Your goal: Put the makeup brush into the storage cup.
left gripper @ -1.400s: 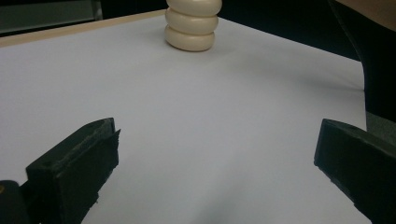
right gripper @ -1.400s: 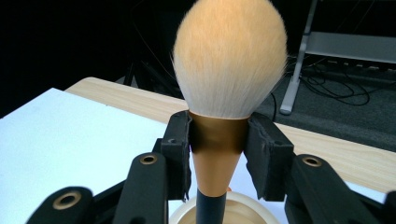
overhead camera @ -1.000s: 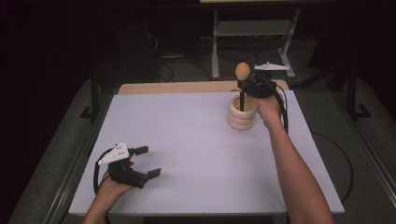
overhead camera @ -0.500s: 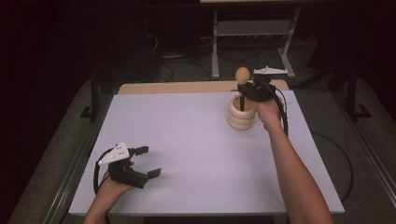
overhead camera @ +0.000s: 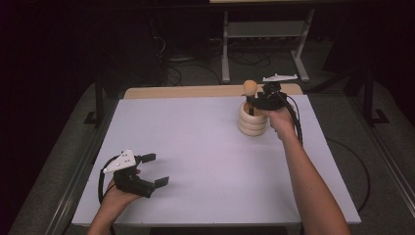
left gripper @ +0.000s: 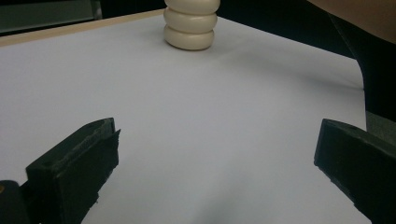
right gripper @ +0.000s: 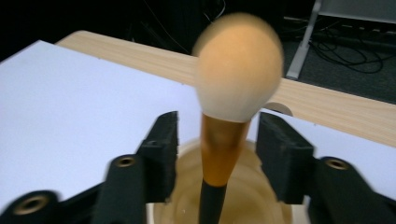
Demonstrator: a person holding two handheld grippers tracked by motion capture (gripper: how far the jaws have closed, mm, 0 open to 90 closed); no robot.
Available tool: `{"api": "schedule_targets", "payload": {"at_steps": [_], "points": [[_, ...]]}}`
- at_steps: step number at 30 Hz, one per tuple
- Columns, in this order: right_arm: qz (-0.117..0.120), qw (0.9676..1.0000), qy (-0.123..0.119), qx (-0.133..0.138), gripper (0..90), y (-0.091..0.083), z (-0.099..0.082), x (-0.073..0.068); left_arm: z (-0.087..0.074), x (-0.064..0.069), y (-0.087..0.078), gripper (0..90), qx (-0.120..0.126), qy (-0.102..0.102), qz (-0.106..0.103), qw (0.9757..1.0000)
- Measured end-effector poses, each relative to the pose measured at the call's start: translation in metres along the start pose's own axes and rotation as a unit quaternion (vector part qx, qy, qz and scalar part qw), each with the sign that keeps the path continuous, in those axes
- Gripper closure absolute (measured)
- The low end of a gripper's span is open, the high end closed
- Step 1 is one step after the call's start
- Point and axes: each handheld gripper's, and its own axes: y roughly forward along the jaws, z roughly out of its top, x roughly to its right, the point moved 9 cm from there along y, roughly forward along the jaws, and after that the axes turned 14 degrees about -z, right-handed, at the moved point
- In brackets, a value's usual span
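Note:
A makeup brush with a round tan head [overhead camera: 250, 87] [right gripper: 238, 70] stands upright in a cream ringed holder [overhead camera: 253, 122] [right gripper: 173, 212] at the back right of the white table. My right gripper [overhead camera: 254, 101] [right gripper: 217, 133] is open above the holder. Its jaws stand either side of the brush's orange handle with a gap on each side. My left gripper [overhead camera: 156, 170] [left gripper: 218, 140] rests open at the front left with nothing between its jaws. It faces the holder [left gripper: 190, 28] across the table.
A white sheet [overhead camera: 195, 147] covers the table, with a wooden strip [overhead camera: 186, 91] along its far edge. Beyond the table are a metal stand [overhead camera: 264, 34] and floor cables. The person's right forearm [overhead camera: 308, 181] lies over the right side of the table.
The brush has dropped lower into the holder, and the right gripper has come down with it. The left gripper has stayed put.

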Motion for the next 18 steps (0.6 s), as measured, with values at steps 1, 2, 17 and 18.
{"api": "schedule_targets", "payload": {"at_steps": [1, 2, 17, 18], "points": [[-0.004, 1.0, -0.003, 0.0, 40.4, 0.0, -0.001, 0.0, 0.0, 0.0, 0.0, 0.0, 0.0, 0.0, 0.0, 1.0], [-0.005, 1.0, -0.002, -0.002, 37.8, 0.0, -0.001, 0.0, 0.0, 0.0, 0.0, 0.0, -0.001, 0.001, 0.0, 1.0], [-0.004, 0.9997, -0.006, 0.022, 11.6, -0.011, 0.0, 0.002, 0.001, 0.0, 0.0, 0.0, 0.001, -0.001, 0.001, 1.0], [-0.002, 0.9997, -0.008, 0.022, 10.9, -0.011, 0.0, 0.002, 0.001, 0.0, 0.001, 0.0, 0.002, -0.002, 0.0, 1.0]]}}
